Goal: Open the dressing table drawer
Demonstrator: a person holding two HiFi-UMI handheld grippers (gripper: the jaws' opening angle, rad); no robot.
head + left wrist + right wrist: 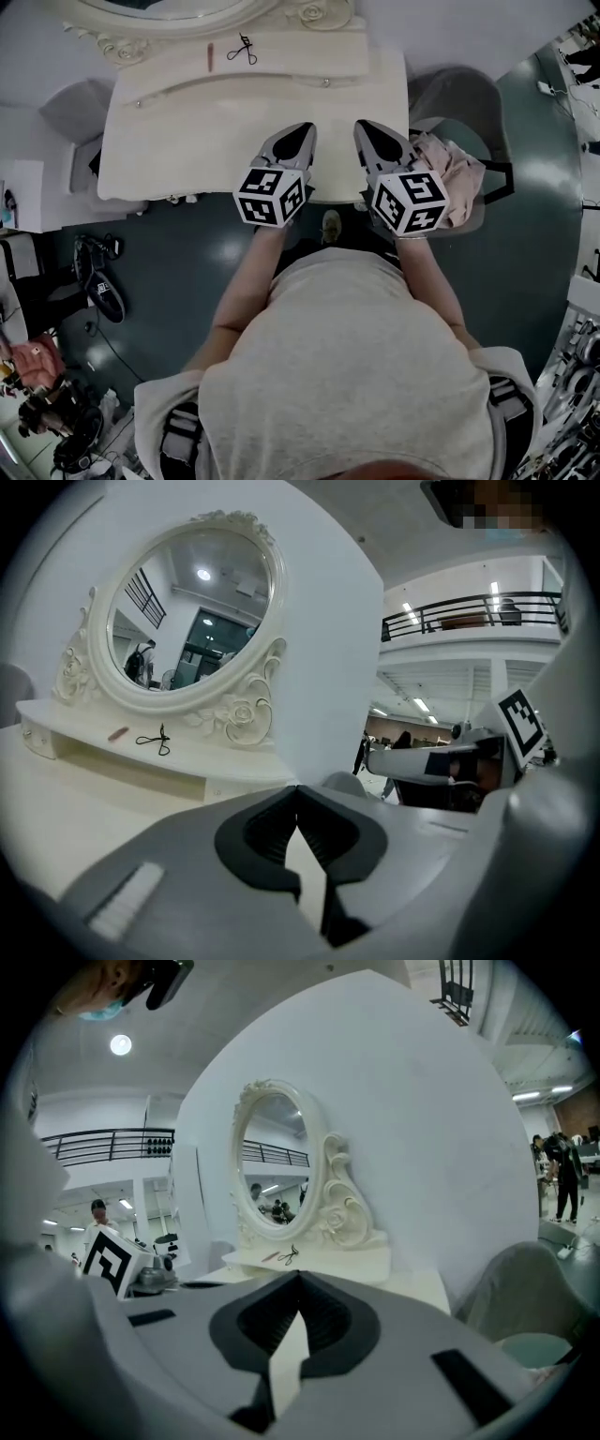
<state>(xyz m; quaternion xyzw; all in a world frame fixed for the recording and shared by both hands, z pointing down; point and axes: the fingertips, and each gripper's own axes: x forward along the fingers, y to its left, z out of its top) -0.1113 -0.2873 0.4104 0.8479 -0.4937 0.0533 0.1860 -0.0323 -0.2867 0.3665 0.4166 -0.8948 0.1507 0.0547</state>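
Person's grey-shirted torso (347,375) is filling the near view. Left gripper (302,129) and right gripper (363,127), jaws together and empty, are hovering over the dressing table's (187,141) near edge, its drawer front possibly hidden beneath.

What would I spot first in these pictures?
The big oval mirror with curly carved roses stands at the back of the cream dressing table. Near its front edge, the left gripper and right gripper hover side by side, both shut, holding nothing.

The head view cuts off the mirror (169,11) above and hides the front of the dressing table (206,141).
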